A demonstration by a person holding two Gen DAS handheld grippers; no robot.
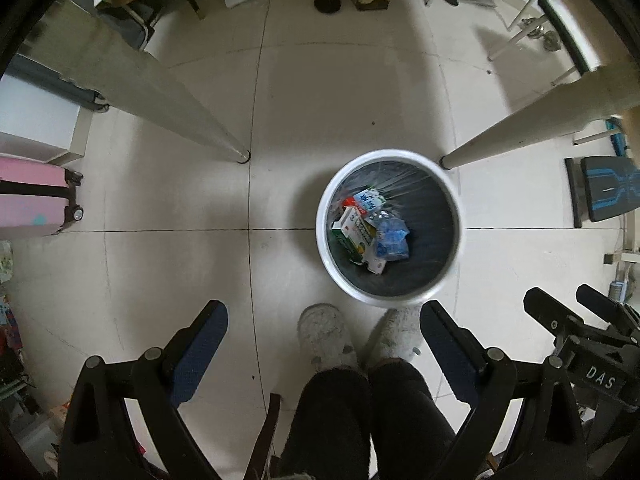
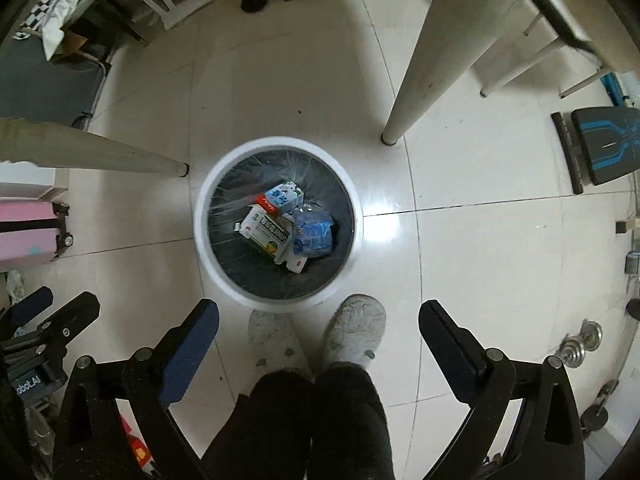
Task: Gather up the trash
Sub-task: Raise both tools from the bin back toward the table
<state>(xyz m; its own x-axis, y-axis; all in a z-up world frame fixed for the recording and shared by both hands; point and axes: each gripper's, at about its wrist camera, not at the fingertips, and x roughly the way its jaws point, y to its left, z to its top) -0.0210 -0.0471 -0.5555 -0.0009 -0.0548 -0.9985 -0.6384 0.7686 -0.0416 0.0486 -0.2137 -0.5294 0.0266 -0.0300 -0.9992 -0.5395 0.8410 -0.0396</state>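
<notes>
A round white trash bin [image 1: 456, 216] [image 2: 202, 220] with a dark liner stands on the tiled floor below both grippers. Inside lie a green-and-white carton [image 1: 354, 236] [image 2: 266, 234], a blue-and-white milk carton [image 1: 370, 200] [image 2: 284, 194] and a crumpled blue wrapper [image 1: 394, 238] [image 2: 314, 234]. My left gripper [image 1: 324, 324] hangs high above the floor, open, with nothing between its fingers; the bin sits ahead and to the right of it. My right gripper [image 2: 318, 320] is open wide and empty, the bin just ahead of it, left of centre. Each gripper shows at the edge of the other's view.
A person's grey slippers [image 1: 324, 332] [image 2: 354, 328] and dark trouser legs stand just short of the bin. Cream table legs [image 1: 176, 100] [image 2: 432, 80] rise on both sides. A pink suitcase [image 1: 32, 196] is at left, a black-and-blue bench [image 2: 600, 144] at right, dumbbell weights [image 2: 580, 344] nearby.
</notes>
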